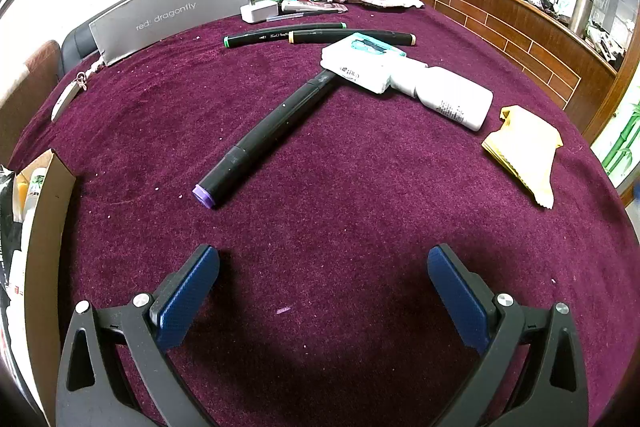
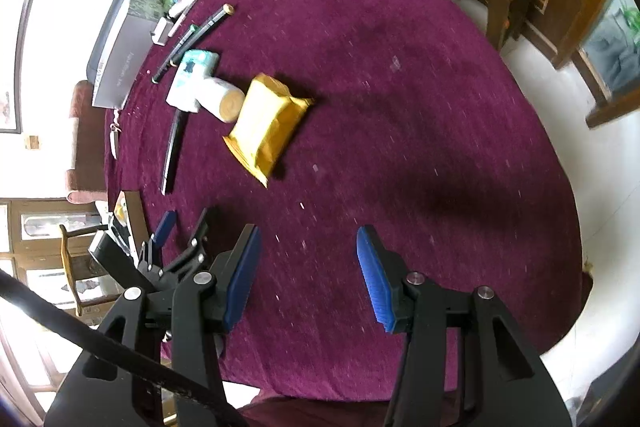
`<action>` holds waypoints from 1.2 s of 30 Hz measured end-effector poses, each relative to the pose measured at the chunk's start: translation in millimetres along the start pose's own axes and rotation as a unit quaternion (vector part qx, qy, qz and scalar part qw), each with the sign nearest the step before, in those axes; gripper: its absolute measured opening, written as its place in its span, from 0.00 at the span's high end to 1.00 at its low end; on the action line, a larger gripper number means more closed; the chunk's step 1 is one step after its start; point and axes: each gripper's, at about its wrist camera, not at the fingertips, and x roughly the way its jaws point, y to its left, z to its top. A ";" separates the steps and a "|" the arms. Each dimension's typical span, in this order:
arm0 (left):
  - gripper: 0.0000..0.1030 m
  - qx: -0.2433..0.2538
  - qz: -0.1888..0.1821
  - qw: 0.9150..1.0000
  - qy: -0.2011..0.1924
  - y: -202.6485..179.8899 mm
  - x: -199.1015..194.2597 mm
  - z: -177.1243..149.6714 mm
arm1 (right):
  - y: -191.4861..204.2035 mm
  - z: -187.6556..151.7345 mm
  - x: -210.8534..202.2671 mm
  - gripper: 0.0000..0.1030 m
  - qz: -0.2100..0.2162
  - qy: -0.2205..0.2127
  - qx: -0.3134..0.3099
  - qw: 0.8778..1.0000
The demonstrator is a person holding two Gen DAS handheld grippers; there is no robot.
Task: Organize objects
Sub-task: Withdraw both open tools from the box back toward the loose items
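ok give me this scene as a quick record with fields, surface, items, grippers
surface: purple cloth table
markers: purple-capped marker under tissue pack; two more markers behind
bottle: white bottle lying beside the pack
packet: yellow packet
left gripper: open, empty
right gripper: open, empty

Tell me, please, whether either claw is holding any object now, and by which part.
Nothing is held. The left claw and the right claw are both open above the purple velvet tablecloth.
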 end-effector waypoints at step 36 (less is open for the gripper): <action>0.01 -0.052 0.050 0.997 0.025 -10.8 -5.8 -6.8 | 102.3 61.1 68.5 0.16 -0.124 -0.019 -0.188 0.974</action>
